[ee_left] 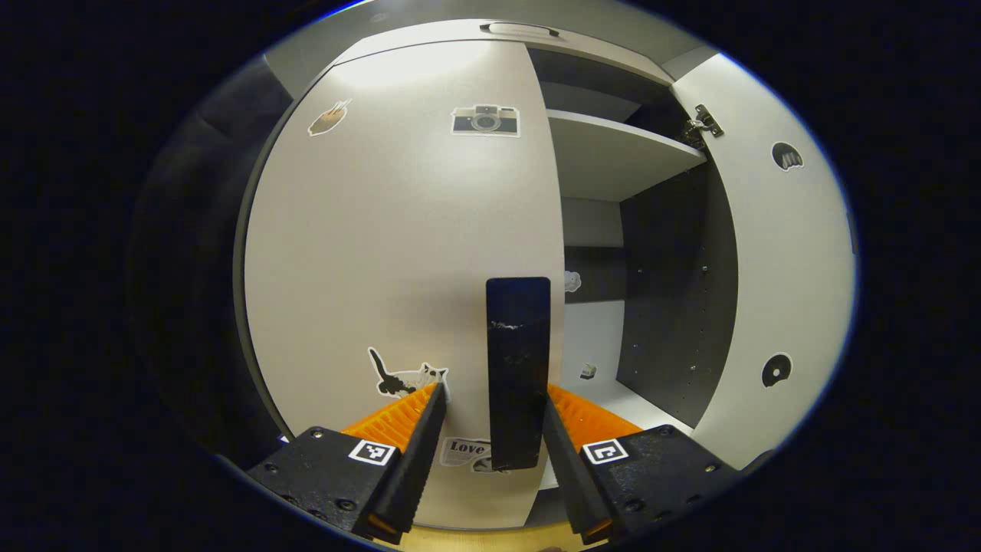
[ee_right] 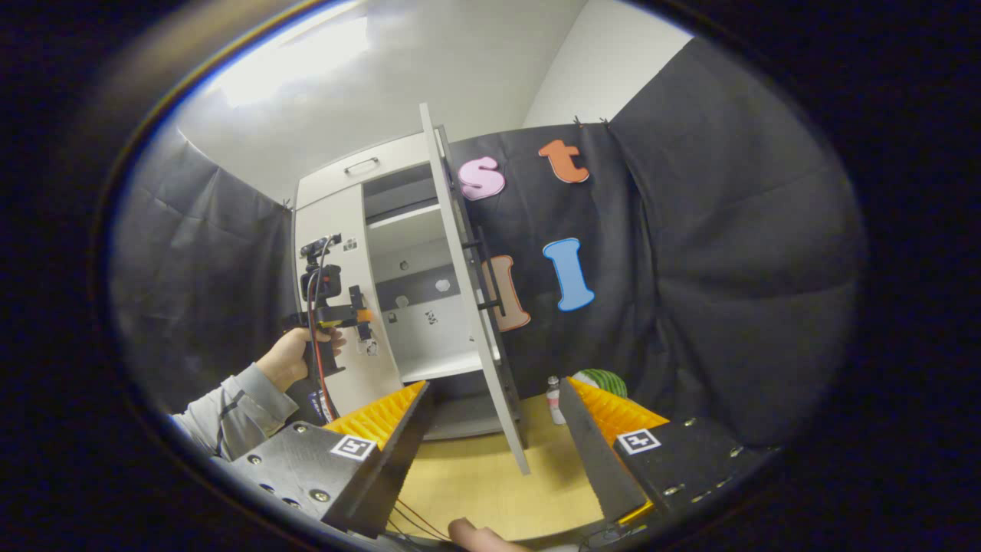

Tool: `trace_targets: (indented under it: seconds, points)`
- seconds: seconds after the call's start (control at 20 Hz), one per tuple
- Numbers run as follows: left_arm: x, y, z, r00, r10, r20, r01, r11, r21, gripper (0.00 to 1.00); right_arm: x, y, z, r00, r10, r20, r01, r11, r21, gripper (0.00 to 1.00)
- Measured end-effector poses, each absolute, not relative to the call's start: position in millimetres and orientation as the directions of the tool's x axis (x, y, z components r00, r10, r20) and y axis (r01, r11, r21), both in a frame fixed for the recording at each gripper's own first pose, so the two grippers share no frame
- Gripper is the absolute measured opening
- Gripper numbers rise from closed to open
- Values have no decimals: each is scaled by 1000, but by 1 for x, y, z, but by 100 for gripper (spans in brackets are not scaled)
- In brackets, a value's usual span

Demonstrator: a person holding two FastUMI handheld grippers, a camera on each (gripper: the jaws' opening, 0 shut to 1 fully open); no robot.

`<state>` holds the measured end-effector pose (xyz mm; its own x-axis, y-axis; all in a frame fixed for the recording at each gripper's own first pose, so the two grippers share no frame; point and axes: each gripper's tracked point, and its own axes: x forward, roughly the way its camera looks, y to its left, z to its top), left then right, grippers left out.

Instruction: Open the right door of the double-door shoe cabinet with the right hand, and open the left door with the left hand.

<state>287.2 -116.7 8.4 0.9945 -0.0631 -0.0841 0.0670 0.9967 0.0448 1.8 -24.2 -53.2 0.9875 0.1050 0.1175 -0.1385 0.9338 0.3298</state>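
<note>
The tall white double-door shoe cabinet [ee_right: 337, 199] stood against the booth's black cloth wall on a pale wooden floor [ee_right: 490, 475]. Its flat white right door [ee_left: 774, 253] hung swung wide open, seen edge-on in the right gripper view, baring a white shelf [ee_left: 613, 153] and the dark inner side panel [ee_left: 674, 291]. Its flat white left door [ee_left: 398, 230], dotted with small stickers of a camera [ee_left: 485, 120] and a cat [ee_left: 406, 377], looked shut or nearly so.

A long black bar handle [ee_left: 519, 372] ran upright along the left door's free edge. The left gripper [ee_left: 490, 402] was held close before that door, fingers set wide with the handle standing between them; whether either finger touched it could not be told. In the right gripper view a hand [ee_right: 291, 356] in a grey sleeve [ee_right: 230, 414] held that gripper at the door.

The right gripper [ee_right: 494, 399] hung well back from the cabinet, spread wide and holding nothing. Near the wall's foot lay a small white bottle [ee_right: 553, 399] beside a green striped ball [ee_right: 602, 381].
</note>
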Motion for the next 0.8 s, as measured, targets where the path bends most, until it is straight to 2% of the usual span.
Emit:
trace_targets:
  seconds: [0.1, 0.15, 0.35, 0.4, 0.5, 0.55, 0.8]
  points:
    - [286, -130, 11, 993, -96, -71, 97, 995, 9, 63, -3, -32, -57, 992, 68, 105, -99, 940, 326, 98]
    - [289, -129, 9, 992, -95, -78, 95, 995, -7, 34, -8, -33, -57, 993, 61, 102, -91, 943, 319, 98]
    - [285, -127, 6, 992, -93, -87, 92, 996, -10, 27, -22, -19, -62, 995, 55, 84, -74, 967, 242, 98]
    - [282, -126, 5, 992, -88, -87, 86, 996, -21, 27, -23, -13, -62, 995, 61, 83, -79, 970, 228, 93]
    - [277, -126, 5, 993, -91, -80, 90, 996, -16, 25, -27, 2, -65, 994, 85, 72, -99, 972, 213, 93]
    - [274, -125, 5, 991, -106, -81, 106, 994, -14, 25, -29, 9, -65, 993, 100, 70, -112, 973, 203, 98]
    - [274, -123, 4, 980, -185, -66, 184, 983, -28, 23, -40, 27, -63, 992, 103, 71, -113, 982, 151, 99]
